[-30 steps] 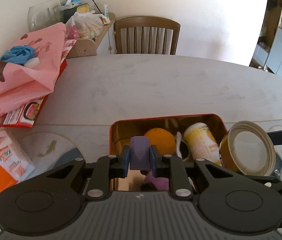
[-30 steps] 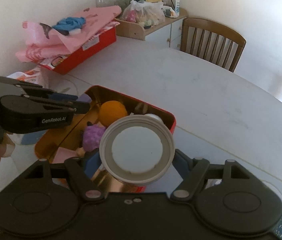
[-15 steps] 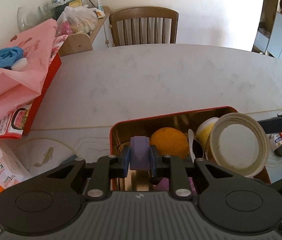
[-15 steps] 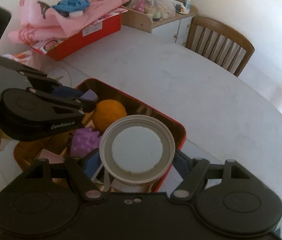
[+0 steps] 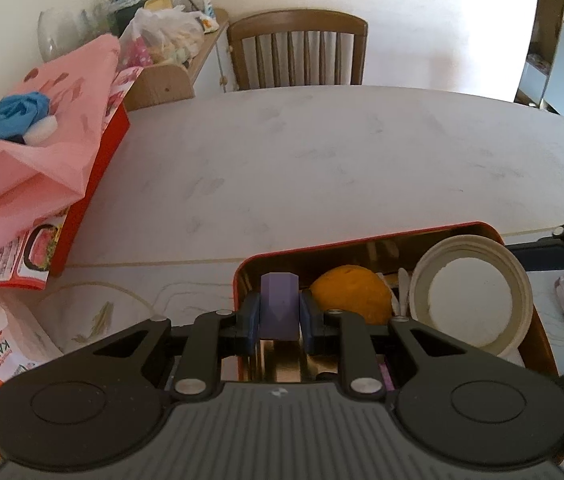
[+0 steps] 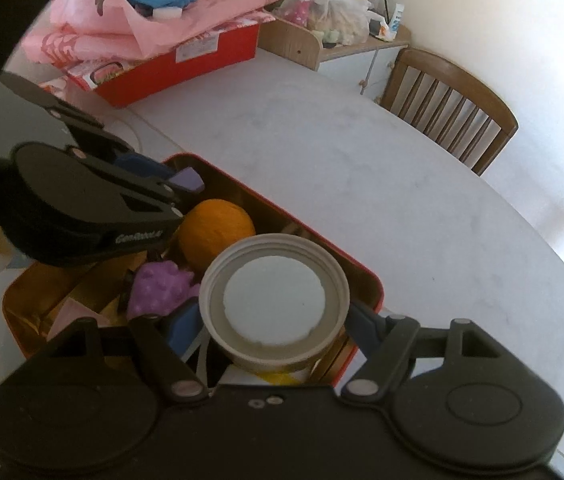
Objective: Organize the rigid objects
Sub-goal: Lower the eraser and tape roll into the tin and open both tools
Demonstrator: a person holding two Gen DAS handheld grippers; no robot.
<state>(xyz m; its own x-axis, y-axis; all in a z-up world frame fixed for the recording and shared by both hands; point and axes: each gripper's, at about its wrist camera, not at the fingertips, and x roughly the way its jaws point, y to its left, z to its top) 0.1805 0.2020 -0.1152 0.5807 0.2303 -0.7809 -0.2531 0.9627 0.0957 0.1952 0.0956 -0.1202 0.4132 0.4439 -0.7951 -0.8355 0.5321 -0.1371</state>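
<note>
Left wrist view shows a pale marble-look table [image 5: 322,168] bearing a red tin box [image 5: 362,242] with a gold interior. Over the box, the right gripper [image 6: 273,320] clamps a round white-bottomed tub [image 6: 274,304] between wide-set pads. An orange ball [image 5: 348,294] lies inside. The left gripper [image 5: 279,316], nearly closed, pinches a small purple block [image 5: 279,306] above the box's left end.

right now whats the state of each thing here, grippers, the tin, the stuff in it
left gripper: shut on the purple block, over the tin
right gripper: shut on the round container, over the tin
red tin: lidless, partly filled
orange ball: resting inside the tin
purple bumpy toy: resting inside the tin
chair: pushed up to the table
</note>
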